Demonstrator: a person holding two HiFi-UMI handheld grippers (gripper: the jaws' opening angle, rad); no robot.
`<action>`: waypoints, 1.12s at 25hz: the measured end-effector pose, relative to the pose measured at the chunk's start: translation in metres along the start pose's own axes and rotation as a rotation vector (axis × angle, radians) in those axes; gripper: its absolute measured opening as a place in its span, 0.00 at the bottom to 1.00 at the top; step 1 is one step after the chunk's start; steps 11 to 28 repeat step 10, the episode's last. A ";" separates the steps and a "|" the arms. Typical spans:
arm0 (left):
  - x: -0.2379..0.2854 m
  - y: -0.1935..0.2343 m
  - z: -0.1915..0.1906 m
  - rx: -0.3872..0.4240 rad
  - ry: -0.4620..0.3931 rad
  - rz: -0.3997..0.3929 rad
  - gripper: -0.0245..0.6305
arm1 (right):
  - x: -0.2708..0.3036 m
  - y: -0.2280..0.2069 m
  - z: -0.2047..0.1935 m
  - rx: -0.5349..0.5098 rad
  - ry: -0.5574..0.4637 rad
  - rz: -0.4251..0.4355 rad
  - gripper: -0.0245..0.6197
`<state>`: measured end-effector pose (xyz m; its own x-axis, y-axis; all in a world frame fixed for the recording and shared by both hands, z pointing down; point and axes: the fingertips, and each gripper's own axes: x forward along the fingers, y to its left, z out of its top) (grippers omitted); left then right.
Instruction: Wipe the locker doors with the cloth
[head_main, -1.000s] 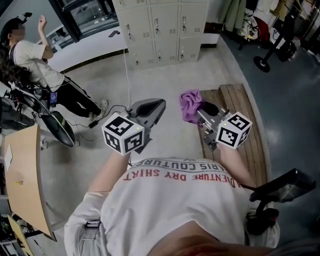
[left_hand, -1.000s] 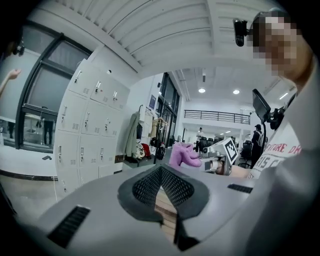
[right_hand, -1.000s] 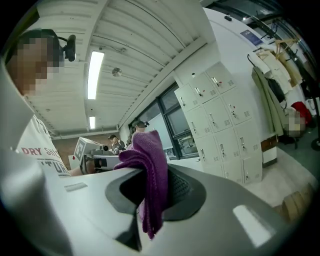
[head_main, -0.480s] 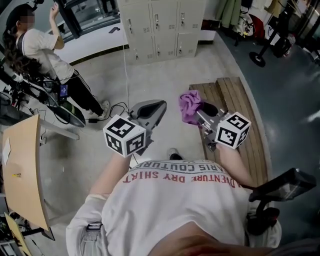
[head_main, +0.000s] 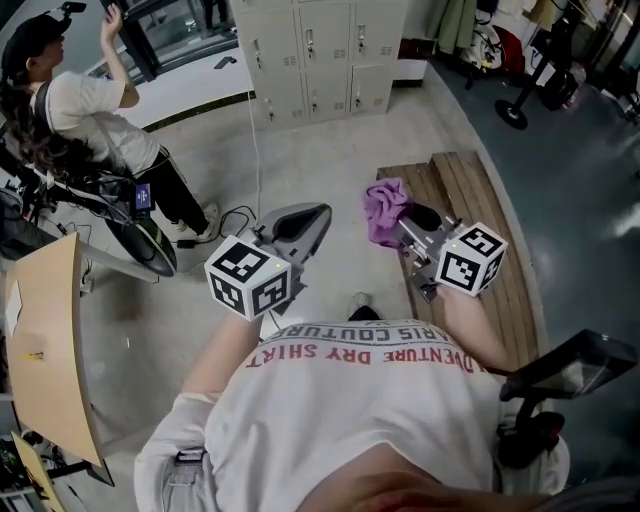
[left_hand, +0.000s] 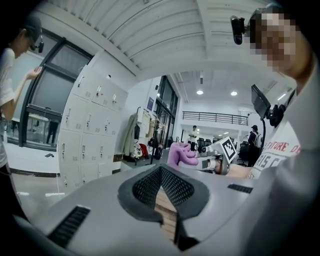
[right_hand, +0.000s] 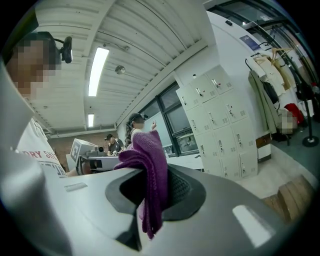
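1 change: shoe (head_main: 358, 302) newly in view, so approach under way, wiping not started | right gripper (head_main: 402, 224) clamped on cloth (head_main: 383, 207) at 1 o'clock | left gripper (head_main: 318, 212) closed, empty | lockers (head_main: 310, 55) at 12 o'clock, well apart

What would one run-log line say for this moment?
stage: wiping not yet begun | right hand-held gripper: shut on purple cloth | left hand-held gripper: shut, empty | lockers: across floor, untouched
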<state>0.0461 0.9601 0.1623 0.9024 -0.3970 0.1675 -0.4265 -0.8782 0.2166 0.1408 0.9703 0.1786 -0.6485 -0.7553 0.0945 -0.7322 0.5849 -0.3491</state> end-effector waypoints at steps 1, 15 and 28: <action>0.002 -0.002 -0.010 0.009 -0.007 0.000 0.04 | -0.003 -0.003 -0.009 -0.013 -0.002 0.001 0.12; 0.024 -0.002 -0.037 0.025 -0.023 0.004 0.04 | -0.009 -0.028 -0.036 -0.028 -0.004 0.003 0.12; 0.024 -0.002 -0.037 0.025 -0.023 0.004 0.04 | -0.009 -0.028 -0.036 -0.028 -0.004 0.003 0.12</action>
